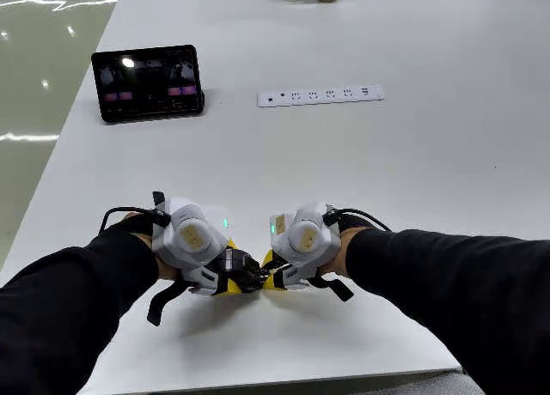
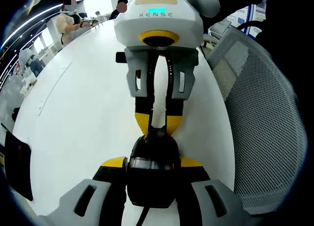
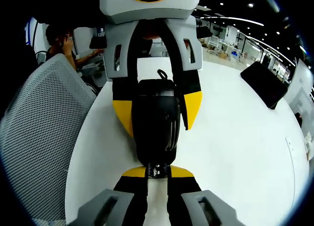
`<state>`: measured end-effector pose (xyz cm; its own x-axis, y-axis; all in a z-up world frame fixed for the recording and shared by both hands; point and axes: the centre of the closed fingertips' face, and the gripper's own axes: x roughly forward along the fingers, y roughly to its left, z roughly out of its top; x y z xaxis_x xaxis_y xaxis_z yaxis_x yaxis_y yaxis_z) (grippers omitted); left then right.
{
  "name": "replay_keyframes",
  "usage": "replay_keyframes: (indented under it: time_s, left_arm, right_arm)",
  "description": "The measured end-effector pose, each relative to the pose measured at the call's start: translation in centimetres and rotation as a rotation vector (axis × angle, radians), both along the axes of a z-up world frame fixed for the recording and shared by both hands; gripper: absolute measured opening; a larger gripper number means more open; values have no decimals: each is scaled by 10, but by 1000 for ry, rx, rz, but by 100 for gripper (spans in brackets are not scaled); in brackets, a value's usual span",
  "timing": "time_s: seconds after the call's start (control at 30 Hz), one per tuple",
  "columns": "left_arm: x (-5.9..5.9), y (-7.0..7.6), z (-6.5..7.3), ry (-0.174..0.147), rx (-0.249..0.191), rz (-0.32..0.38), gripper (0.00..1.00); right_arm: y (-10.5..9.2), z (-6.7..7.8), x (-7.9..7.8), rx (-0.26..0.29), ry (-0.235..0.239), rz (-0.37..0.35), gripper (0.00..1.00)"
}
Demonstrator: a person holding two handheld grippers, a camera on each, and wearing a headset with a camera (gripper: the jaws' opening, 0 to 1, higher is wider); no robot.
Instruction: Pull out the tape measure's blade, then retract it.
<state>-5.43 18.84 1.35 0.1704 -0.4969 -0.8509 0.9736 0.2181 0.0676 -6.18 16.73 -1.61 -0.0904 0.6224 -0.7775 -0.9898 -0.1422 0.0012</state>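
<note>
Two forearms [image 1: 77, 292] converge; left claw [image 2: 152, 163] clamps tape measure [image 2: 152, 186], right claw [image 3: 157, 175] pinches blade [image 3: 157, 170].

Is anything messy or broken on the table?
Nothing stands out. The left gripper holds the tape measure squarely, the right gripper pinches its blade tip, and the tablet and power strip sit tidily on the white table.

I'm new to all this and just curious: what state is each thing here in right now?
Tape measure: not yet extended.
Left gripper: shut on the tape measure's case.
Right gripper: shut on the blade tip.
Tablet: screen on.
Power strip: nothing plugged in.
</note>
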Motion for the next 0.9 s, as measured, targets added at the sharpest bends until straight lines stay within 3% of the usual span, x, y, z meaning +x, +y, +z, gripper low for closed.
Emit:
replay_keyframes:
  time_s: [0.2,0.9]
  left_arm:
    - [0,0,0,-4,-3,5,33]
    - [0,1,0,-5,-4,4,33]
  right_arm:
    - [-1,1,0,15,23,-17,11]
    - [-8,1,0,14,36,-31,11]
